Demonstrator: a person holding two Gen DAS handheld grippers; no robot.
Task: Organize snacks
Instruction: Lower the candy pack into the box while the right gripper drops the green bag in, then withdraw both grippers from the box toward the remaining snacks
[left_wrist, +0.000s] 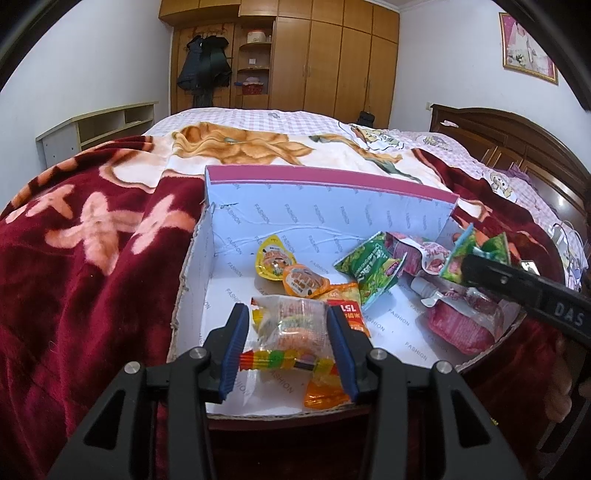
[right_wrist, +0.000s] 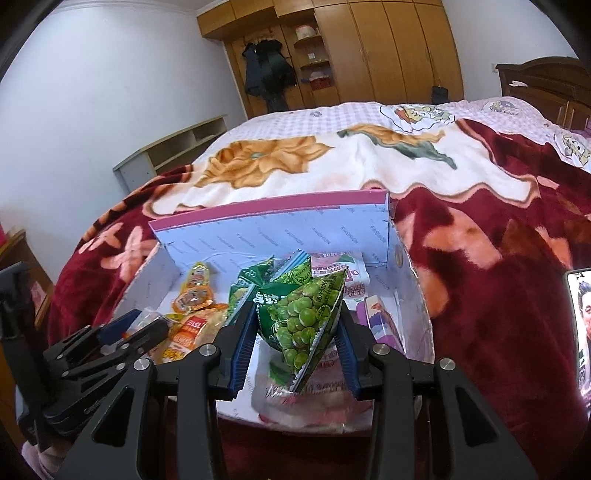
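A white cardboard box (left_wrist: 258, 218) with a pink rim sits on the bed and holds several snack packets. My left gripper (left_wrist: 288, 350) is shut on a clear packet of colourful gummy candy (left_wrist: 291, 328) over the box's near left part. My right gripper (right_wrist: 297, 354) is shut on a green pea snack packet (right_wrist: 306, 321) above the box (right_wrist: 258, 236). The right gripper also shows at the right edge of the left wrist view (left_wrist: 517, 280), holding the green packet (left_wrist: 458, 258). Orange jelly cups (left_wrist: 291, 273), another green packet (left_wrist: 369, 273) and pink packets (left_wrist: 461, 321) lie in the box.
The box rests on a dark red floral blanket (left_wrist: 92, 258) over a bed. A wooden wardrobe (left_wrist: 332, 55) and a low shelf (left_wrist: 99, 125) stand behind. A wooden headboard (left_wrist: 517, 144) is at the right. A phone screen (right_wrist: 580, 325) shows at the right edge.
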